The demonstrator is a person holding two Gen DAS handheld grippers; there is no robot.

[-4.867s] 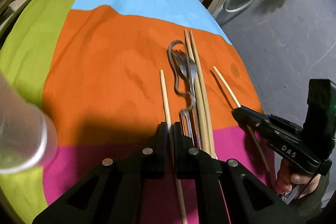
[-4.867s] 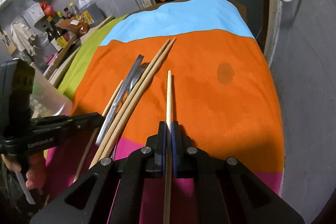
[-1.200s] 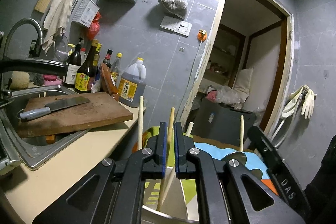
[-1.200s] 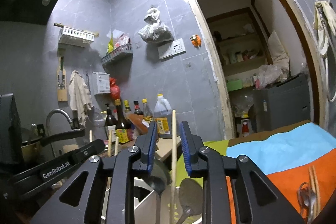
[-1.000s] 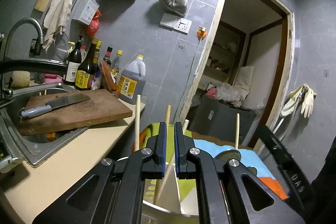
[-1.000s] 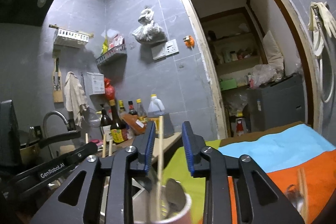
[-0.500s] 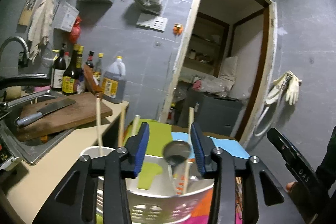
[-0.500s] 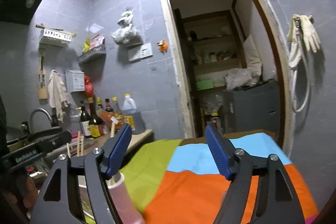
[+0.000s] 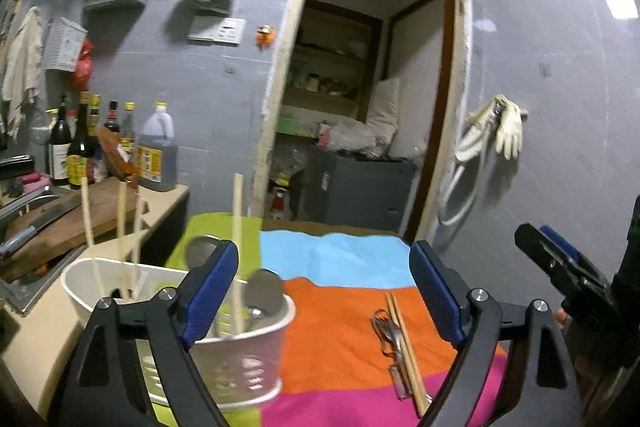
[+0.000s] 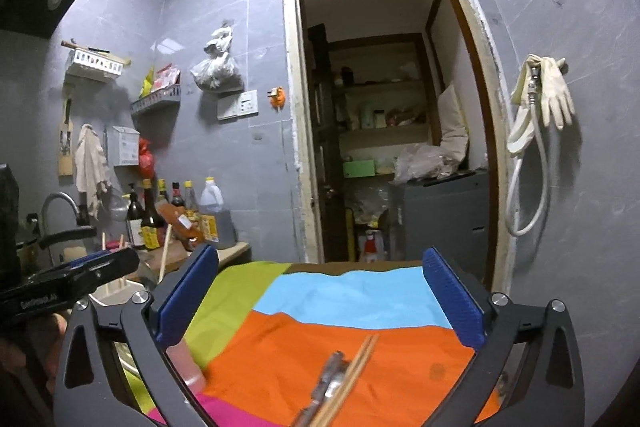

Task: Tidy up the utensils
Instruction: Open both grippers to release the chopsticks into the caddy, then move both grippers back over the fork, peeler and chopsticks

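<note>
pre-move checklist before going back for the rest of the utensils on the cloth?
1. Left gripper empty: ok; its fingers have just been opening and nothing is between them.
2. Right gripper empty: ok; it has also just been opening, with nothing held.
3. Dropped chopsticks standing inside the white holder: ok.
4. Holder upright: ok.
5. Next targets in sight: ok; the chopstick pair and metal cutlery lie together on the orange band of the cloth.
6. Chopsticks separable from the cutlery: cannot tell, they overlap.
</note>
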